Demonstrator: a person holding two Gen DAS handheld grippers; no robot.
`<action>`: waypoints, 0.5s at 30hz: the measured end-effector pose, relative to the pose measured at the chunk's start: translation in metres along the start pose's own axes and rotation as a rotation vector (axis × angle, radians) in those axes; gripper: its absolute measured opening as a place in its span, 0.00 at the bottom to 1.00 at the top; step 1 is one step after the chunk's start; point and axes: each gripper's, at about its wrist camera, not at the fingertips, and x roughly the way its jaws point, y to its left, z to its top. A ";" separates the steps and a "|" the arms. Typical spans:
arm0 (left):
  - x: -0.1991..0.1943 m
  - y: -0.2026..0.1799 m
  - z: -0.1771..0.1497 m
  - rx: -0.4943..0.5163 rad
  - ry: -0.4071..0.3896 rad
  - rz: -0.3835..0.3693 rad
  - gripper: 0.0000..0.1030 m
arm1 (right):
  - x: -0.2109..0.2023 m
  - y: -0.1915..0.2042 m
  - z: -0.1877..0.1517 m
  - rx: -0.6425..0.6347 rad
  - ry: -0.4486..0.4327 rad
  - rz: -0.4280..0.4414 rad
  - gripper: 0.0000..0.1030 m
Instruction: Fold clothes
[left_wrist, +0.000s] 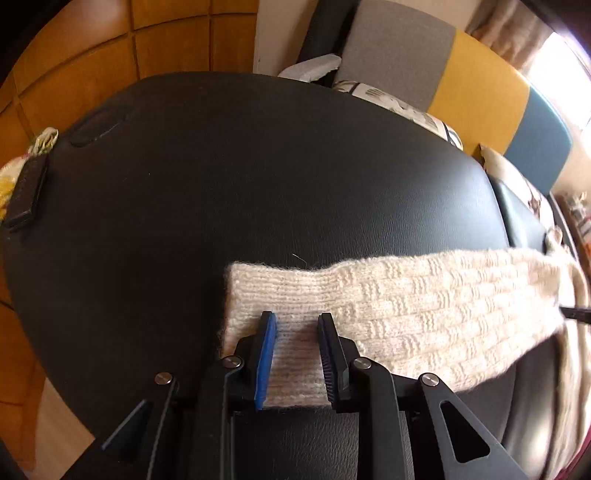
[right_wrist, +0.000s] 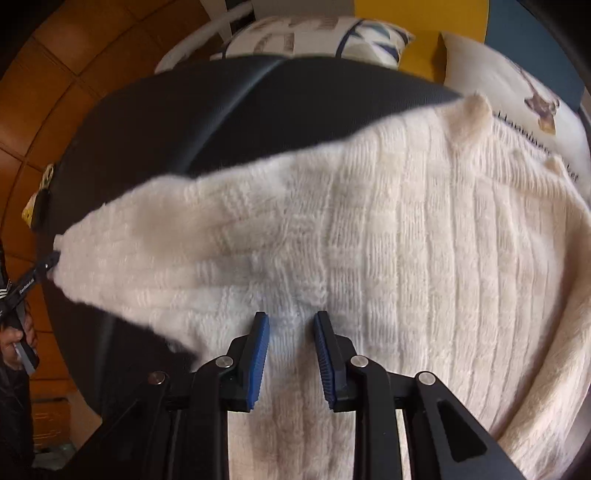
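A cream knitted sweater lies spread on a black leather surface. Its sleeve stretches across the left wrist view, cuff end at the left. My left gripper is open, its blue-padded fingers straddling the ribbed cuff. My right gripper is open over the sweater's body near the armpit, with knit between the fingers. The sleeve runs left to the left gripper, seen at the far left of the right wrist view.
The black leather surface has a strap at its left edge. Printed cushions and a white pillow lie behind it. A grey, yellow and blue backrest stands beyond. Wooden floor lies to the left.
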 end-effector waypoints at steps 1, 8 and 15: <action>-0.001 -0.001 -0.003 0.007 -0.002 0.006 0.23 | 0.001 -0.001 0.001 0.024 -0.021 0.003 0.24; 0.009 0.008 0.021 -0.090 0.003 0.016 0.24 | 0.006 0.009 0.029 0.148 -0.166 -0.070 0.24; -0.008 -0.001 0.048 -0.128 -0.043 0.031 0.23 | -0.082 -0.015 -0.031 0.185 -0.294 0.113 0.24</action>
